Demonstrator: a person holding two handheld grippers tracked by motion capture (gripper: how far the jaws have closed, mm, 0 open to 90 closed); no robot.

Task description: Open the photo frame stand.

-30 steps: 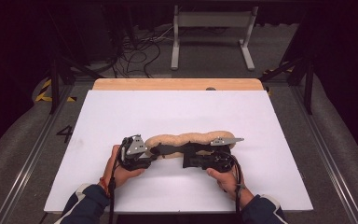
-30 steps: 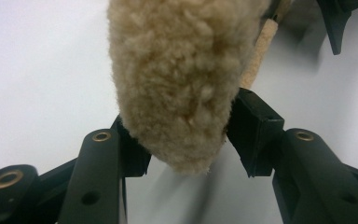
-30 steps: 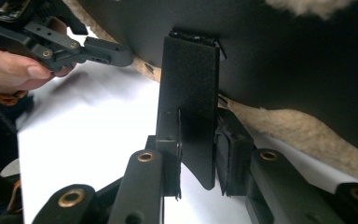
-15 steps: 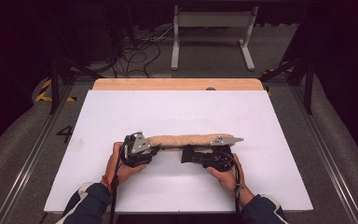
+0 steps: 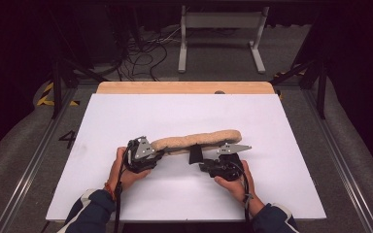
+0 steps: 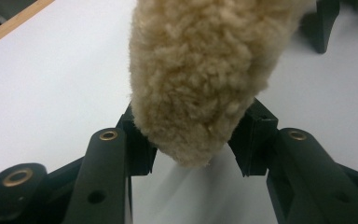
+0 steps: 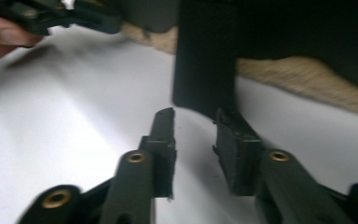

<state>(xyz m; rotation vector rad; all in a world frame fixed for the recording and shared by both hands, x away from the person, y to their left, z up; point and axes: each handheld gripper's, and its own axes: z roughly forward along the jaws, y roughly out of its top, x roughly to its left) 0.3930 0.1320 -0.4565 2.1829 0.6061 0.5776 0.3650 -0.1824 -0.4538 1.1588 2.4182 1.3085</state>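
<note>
A long, tan, fleecy fabric roll (image 5: 196, 140) lies across the middle of the white table (image 5: 281, 160), its length running left to right with the right end slightly farther away. A flat black strap-like piece (image 5: 194, 154) hangs off its near side, about midway along.

The left gripper (image 5: 158, 154) sits at the roll's left end, held by the person's left hand (image 5: 124, 170). In the left gripper view the jaws stand on either side of the rounded fleece tip (image 6: 193, 88), the pads touching or nearly touching the pile (full contact cannot be confirmed), so the jaws are closed around the end of the roll.

The right gripper (image 5: 200, 165) is held by the right hand (image 5: 235, 182) just near of the roll's middle, pointing left and away toward the black piece. In the right gripper view its jaws (image 7: 196, 135) are apart with only a narrow gap, nothing between them; the black piece (image 7: 205, 60) stands just beyond the tips, with the tan fleece (image 7: 303, 77) behind it.

A strip of bare wood (image 5: 184, 87) shows along the table's far edge.
</note>
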